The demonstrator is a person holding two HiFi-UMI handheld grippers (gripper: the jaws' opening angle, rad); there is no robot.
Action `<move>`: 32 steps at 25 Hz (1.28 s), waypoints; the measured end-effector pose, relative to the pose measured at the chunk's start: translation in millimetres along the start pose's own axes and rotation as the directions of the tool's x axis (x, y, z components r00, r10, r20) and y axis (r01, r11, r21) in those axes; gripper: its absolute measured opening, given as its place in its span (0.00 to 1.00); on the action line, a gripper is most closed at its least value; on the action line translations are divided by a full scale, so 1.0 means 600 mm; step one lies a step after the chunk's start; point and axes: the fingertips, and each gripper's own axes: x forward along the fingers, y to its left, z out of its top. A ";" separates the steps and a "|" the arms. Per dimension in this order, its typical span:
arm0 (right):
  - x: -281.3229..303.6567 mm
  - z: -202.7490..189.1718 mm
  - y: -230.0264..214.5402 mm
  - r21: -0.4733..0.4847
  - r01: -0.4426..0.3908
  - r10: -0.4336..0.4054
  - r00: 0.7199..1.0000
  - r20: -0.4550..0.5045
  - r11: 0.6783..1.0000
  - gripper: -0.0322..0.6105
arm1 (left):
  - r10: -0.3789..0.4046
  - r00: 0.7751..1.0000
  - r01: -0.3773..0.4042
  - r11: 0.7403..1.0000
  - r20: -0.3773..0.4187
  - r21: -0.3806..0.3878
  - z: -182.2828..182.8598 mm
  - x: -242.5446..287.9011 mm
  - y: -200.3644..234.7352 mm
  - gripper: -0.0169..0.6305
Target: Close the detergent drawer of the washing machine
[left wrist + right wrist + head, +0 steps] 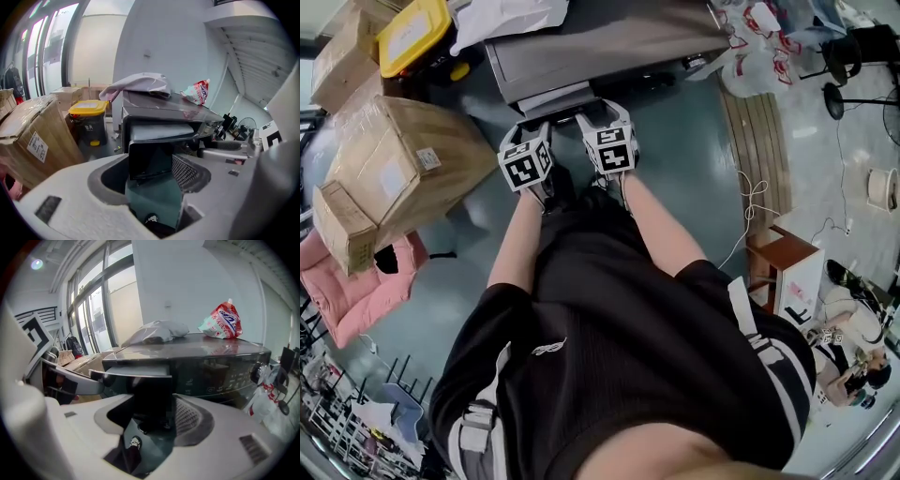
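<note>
The washing machine [609,42] stands at 12 o'clock in the head view. A big cardboard box [403,155] lies at 9 o'clock. Its paper label is too small to read.

The detergent drawer [555,97] sticks out of the machine's front, open. The left tool [536,127] and the right tool [602,114] sit side by side just at 6 o'clock of the drawer. Each has its jaws wide apart and holds nothing. I cannot tell if they touch the drawer.

Only the gripper views show the machine's front. There the drawer fills the gap at 12 o'clock of each tool.

The right gripper view shows a control panel [220,373] with signs too blurry to read. A red and white pouch [221,321] lies on top, and its print is unreadable.
</note>
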 end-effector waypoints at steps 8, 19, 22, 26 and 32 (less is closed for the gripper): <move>0.003 0.008 0.004 0.014 0.007 -0.007 1.000 0.008 1.000 0.44 | -0.002 1.000 0.002 1.000 -0.003 0.007 0.006 0.000 0.003 0.46; 0.010 0.024 0.006 0.014 0.001 -0.001 1.000 0.005 1.000 0.44 | -0.002 1.000 0.002 1.000 -0.019 0.011 0.019 0.008 0.006 0.46; 0.015 0.023 0.005 0.014 0.007 -0.007 1.000 0.002 1.000 0.44 | -0.001 1.000 0.001 1.000 -0.027 0.011 0.019 0.011 0.009 0.46; 0.021 0.025 0.002 0.012 0.011 -0.011 1.000 0.001 1.000 0.44 | 0.000 1.000 0.000 1.000 -0.032 0.013 0.023 0.016 0.011 0.46; 0.029 0.036 0.003 0.014 0.012 -0.012 1.000 0.000 1.000 0.44 | -0.003 0.999 0.004 1.000 -0.034 0.014 0.032 0.022 0.016 0.46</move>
